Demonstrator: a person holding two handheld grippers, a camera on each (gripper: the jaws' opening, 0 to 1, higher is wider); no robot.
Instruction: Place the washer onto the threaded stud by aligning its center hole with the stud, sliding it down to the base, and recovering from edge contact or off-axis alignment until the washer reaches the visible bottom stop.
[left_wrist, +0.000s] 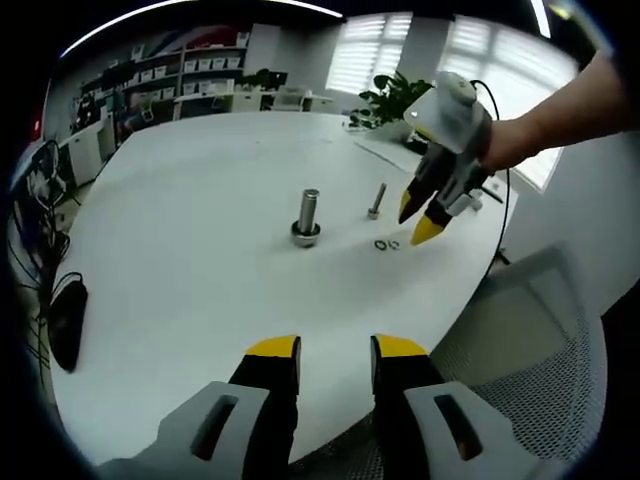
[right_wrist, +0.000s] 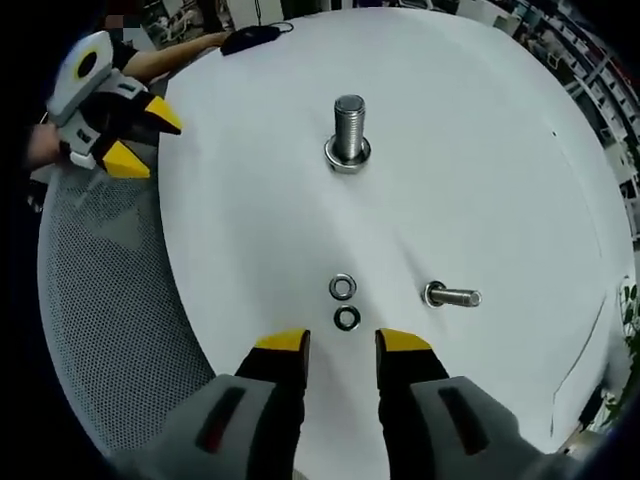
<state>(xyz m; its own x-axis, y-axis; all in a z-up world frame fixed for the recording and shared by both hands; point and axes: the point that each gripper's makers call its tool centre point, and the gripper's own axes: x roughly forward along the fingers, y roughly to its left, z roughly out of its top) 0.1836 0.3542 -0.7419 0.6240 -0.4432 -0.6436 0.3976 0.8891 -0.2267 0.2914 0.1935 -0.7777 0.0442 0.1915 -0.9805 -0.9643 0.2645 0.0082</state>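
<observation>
Barely begun: two washers (right_wrist: 343, 287) flat on the bench (right_wrist: 500, 150), just ahead of the right claw (right_wrist: 343, 345), spread and empty. Large stud (right_wrist: 349, 130) upright and well beyond, possibly already ringed at its base. Small bolt (right_wrist: 452, 296) lying nearby. Left claw (left_wrist: 335, 355) spread, idle off the bench edge. White round bench; shelves (left_wrist: 170, 75), plant (left_wrist: 395, 100), bright blinds behind.

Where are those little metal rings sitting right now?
In the right gripper view the two washers lie flat on the white table, just ahead of the right gripper, left of the small bolt.
</observation>
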